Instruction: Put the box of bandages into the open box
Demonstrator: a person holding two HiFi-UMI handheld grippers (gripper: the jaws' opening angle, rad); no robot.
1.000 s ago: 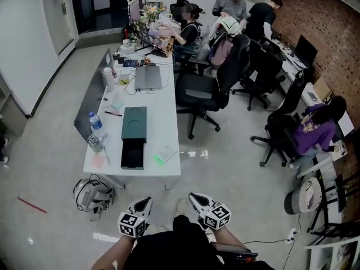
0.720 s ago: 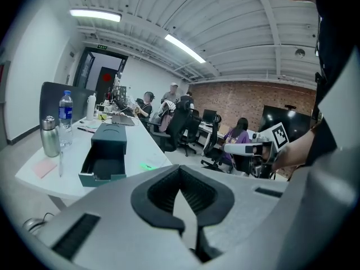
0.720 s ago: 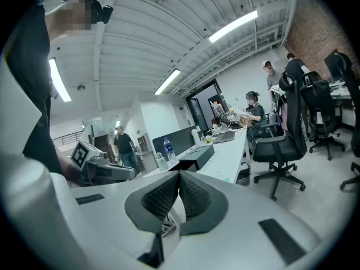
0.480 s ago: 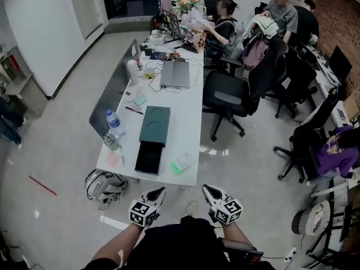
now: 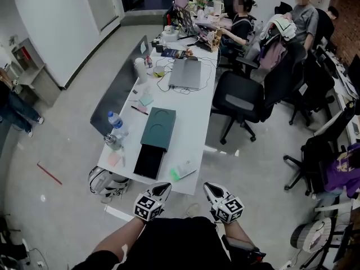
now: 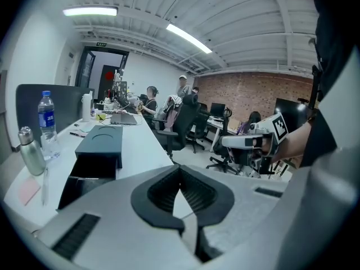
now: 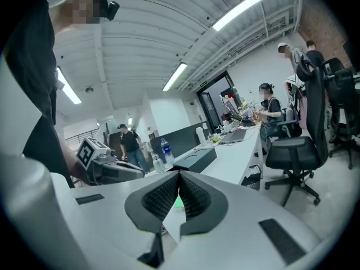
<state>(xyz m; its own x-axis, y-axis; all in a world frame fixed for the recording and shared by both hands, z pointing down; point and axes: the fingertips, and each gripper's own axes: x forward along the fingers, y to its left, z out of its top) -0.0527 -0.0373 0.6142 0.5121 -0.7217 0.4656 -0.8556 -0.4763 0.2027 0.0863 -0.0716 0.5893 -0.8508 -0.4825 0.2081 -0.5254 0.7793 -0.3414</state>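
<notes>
Your left tongs (image 5: 162,189) and right tongs (image 5: 210,188) are closed, empty; the bandage box (image 5: 183,171) lies untouched at the desk's (image 5: 189,124) near edge beside the open box (image 5: 148,161).

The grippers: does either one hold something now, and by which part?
Nothing is held. The left gripper and right gripper are shut, empty; the box of bandages lies on the table.

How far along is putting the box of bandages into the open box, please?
Done: nothing yet; the box of bandages lies on the table beside the open box, outside it. In hand: nothing; the left gripper and right gripper are shut, empty, short of the table's near end. Left: reach, grasp the bandages and set them in.
</notes>
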